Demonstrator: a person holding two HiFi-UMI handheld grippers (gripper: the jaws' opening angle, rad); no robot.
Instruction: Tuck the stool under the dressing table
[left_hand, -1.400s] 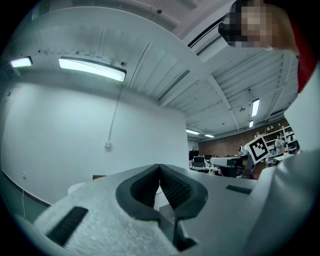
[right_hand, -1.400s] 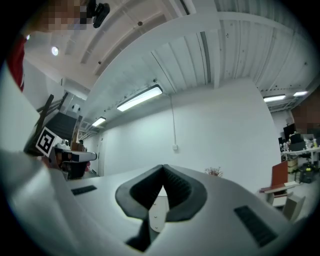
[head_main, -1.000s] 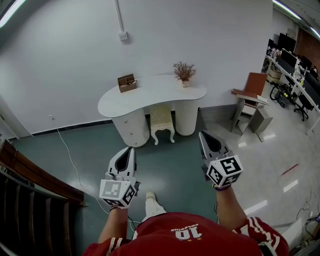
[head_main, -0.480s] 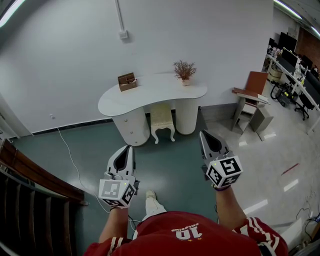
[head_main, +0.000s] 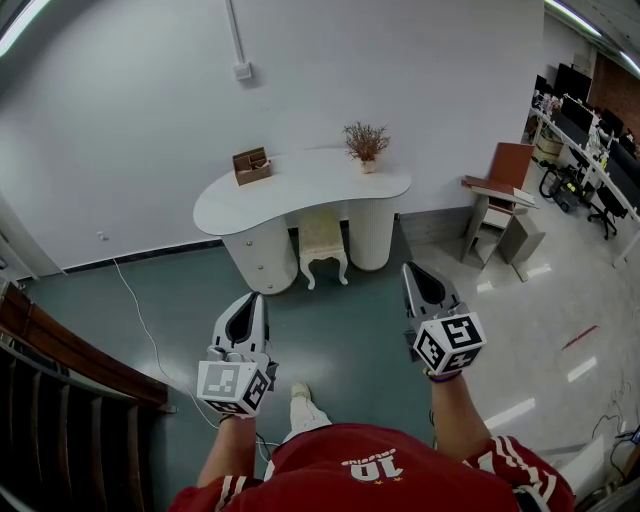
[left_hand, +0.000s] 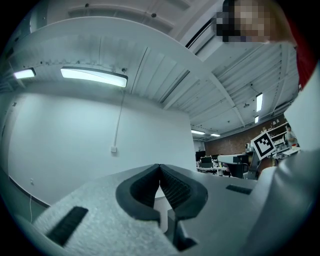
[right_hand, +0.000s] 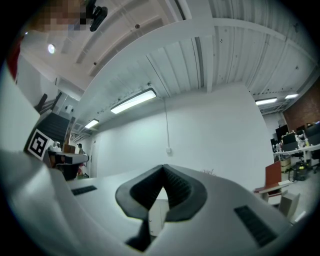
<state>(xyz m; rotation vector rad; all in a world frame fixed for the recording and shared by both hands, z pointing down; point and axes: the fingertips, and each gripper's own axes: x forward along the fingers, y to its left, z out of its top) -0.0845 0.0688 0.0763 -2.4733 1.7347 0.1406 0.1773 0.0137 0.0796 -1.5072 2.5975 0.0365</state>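
Stool (head_main: 323, 240) stands between two pedestals of the counter (head_main: 300, 185), partly under its top | left gripper (head_main: 256, 302), right gripper (head_main: 412, 272) both closed; empty; well short | risk: off-centre shove could jam stool against a pedestal

In the upper middle of the frame, the white bench (head_main: 300, 185) has a smooth, faintly shiny top. The cream stool (head_main: 324, 240) beneath it looks painted, its seat matt. The box (head_main: 252, 165) on the bench is brown wood. The teal floor (head_main: 340, 330) is glossy. The left tongs (left_hand: 159, 166) and right tongs (right_hand: 163, 166) are matt grey plastic with ribbed black pads (left_hand: 177, 188).
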